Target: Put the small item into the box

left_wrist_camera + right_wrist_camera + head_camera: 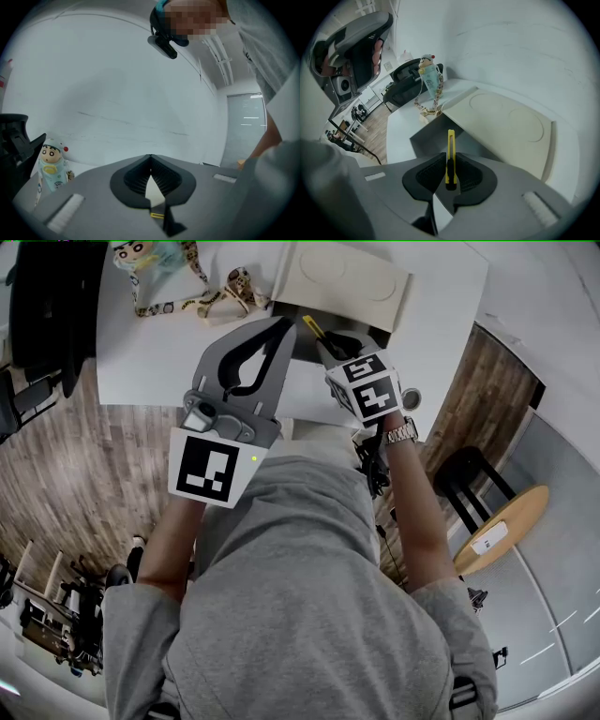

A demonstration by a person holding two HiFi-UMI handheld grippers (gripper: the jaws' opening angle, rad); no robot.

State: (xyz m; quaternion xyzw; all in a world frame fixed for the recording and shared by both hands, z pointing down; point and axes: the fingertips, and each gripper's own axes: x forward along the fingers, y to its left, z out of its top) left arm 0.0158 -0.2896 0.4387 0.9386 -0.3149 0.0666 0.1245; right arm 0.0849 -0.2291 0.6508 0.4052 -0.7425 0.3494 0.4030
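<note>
Looking down the right tongs [450, 176], we could see they were clamped shut on the small item, a skinny yellow utility knife [450, 145]. They pinched it near its bottom end, so most of it stuck up and out past the tips. It hung just above the open box [426, 136] in the middle of the frame, not inside yet. The cream lid [506, 122] was flipped back toward the right. The left tongs [150, 161] were closed tip to tip with nothing between them and pointed off at a blank wall.

In the head view both tongs sat close together near the top centre, over the white counter [141, 352]. A cartoon figure [150, 254] on a patterned lanyard [202, 301] lay in the upper left, well clear.

Here's what we figured could go sideways:

- The grip was low on a thin, slick handle. A quick tilt could make the knife pivot or slide out before it was over the opening.
- The long free end could snag the box wall or the lid edge on the way down, which might twist it loose.
- Letting go too early would likely land it on the counter beside the box.
- With the left tongs that near, a bump between the two seemed possible.

We couldn't tell if the blade was out.
</note>
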